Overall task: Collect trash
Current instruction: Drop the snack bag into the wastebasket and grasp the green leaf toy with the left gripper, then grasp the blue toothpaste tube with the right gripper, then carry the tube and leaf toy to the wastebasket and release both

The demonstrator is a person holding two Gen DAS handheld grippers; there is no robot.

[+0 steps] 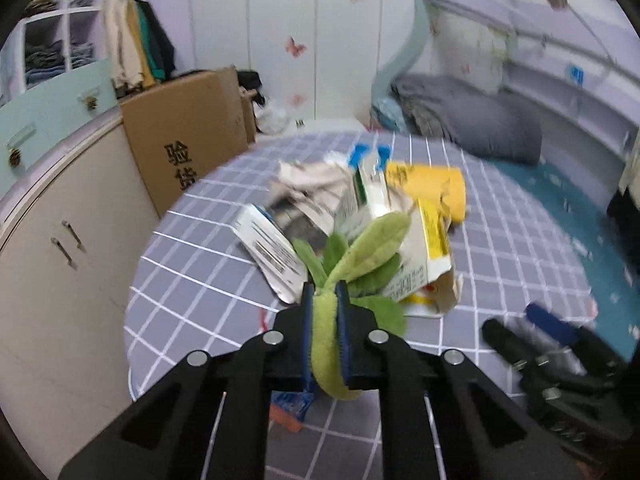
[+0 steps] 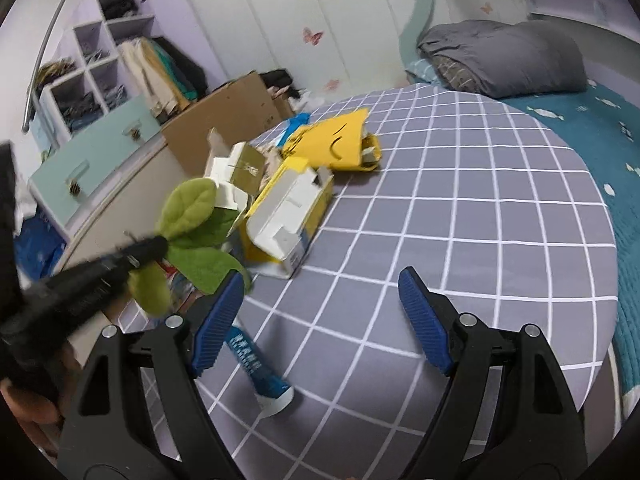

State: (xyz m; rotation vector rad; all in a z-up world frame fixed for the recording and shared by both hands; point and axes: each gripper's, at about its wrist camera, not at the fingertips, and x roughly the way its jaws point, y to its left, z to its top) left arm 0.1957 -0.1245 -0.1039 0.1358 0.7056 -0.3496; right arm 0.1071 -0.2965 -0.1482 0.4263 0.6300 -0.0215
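Left gripper (image 1: 325, 294) clamps the green felt leafy sprig (image 1: 362, 254) by its stem, lifted clear near the crumpled cartons (image 1: 400, 240), apparently for disposal. Right gripper (image 2: 320, 312) hovers spread, empty.

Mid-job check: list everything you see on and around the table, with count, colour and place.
Plush leaves: one bunch, green, clamped in the left gripper.
Cartons: several, white and yellow, piled at the table's left.
Tube: one, blue, on the table near the right gripper.
Table: one, grey with white grid.
Cardboard box: one, brown, beside the table.
Blanket: one, grey, on the bed.
Left hand-held gripper: shut.
Right hand-held gripper: open.
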